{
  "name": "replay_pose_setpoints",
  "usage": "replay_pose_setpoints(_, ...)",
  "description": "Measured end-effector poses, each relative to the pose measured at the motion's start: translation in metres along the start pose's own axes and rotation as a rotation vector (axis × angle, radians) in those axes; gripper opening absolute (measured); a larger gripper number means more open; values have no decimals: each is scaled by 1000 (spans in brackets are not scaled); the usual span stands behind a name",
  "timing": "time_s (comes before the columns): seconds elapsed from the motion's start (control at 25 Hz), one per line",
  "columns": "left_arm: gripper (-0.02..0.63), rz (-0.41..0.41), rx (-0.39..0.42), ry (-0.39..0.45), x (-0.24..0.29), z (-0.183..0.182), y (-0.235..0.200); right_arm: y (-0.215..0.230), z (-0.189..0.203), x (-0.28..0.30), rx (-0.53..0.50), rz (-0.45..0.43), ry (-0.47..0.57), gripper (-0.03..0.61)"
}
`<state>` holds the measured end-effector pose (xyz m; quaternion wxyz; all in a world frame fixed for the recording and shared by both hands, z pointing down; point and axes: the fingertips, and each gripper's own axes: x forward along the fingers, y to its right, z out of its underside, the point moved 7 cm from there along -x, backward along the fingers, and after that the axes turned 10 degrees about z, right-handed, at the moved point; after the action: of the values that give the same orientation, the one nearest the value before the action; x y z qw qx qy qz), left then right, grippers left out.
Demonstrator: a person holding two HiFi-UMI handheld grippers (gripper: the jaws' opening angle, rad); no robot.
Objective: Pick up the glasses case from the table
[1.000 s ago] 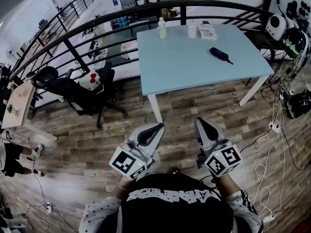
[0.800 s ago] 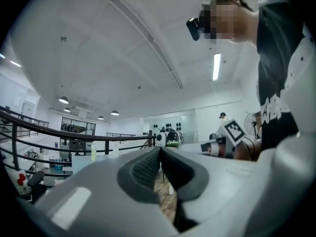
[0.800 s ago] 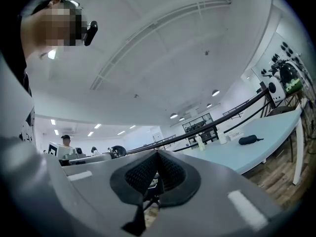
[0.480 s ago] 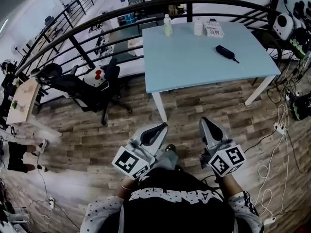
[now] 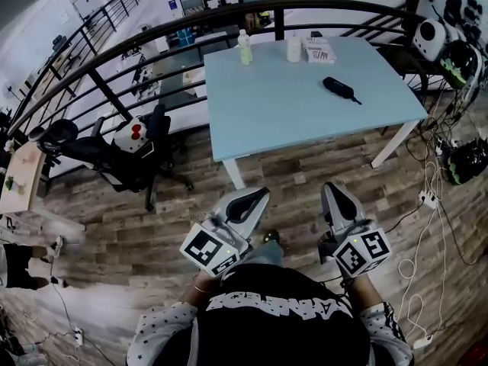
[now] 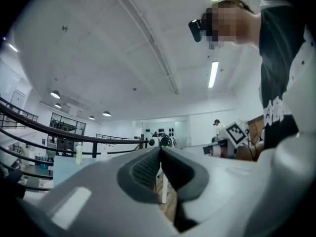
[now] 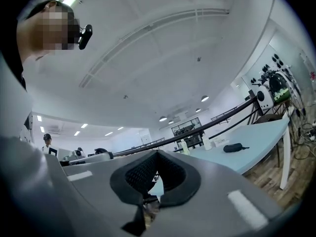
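The black glasses case (image 5: 338, 89) lies on the right half of the light blue table (image 5: 267, 120), far ahead of both grippers; its small dark shape (image 7: 233, 147) also shows on the tabletop in the right gripper view. My left gripper (image 5: 255, 197) and right gripper (image 5: 333, 193) are held side by side over the wooden floor, short of the table's front edge. Both point level toward the table. The left gripper (image 6: 159, 149) has its tips together with nothing between them. So does the right gripper (image 7: 157, 154).
At the table's far edge stand a pale bottle (image 5: 245, 48), a white cup (image 5: 294, 49) and a printed box (image 5: 319, 50). A black railing (image 5: 152, 40) curves behind the table. An office chair (image 5: 114, 158) stands at the left, and cables (image 5: 435, 197) lie on the floor at the right.
Both grippers have been carried a little toward the table with the person's step, and a foot now shows between them. Both pairs of jaws stay together.
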<state>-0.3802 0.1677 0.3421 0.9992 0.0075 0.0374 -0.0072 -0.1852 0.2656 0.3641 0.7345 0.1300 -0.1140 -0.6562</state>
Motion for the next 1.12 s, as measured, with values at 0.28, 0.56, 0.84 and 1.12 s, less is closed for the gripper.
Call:
replay_pose_setpoints(0.28, 0, 4, -30, 21, 34, 9, -48, 29, -5, 42, 3, 25, -7, 5)
replay_pose_setpoints(0.56, 0, 49, -35, 1, 73, 15, -94, 59, -13, 84, 31, 77, 3, 5)
replay_pose_setpoints(0.84, 0, 68, -54, 8, 102, 19, -146, 77, -19, 131, 28, 104, -17, 5)
replay_pose_setpoints(1.12, 0, 111, -95, 26, 125, 31, -189, 94, -23, 166, 11, 159, -25, 5)
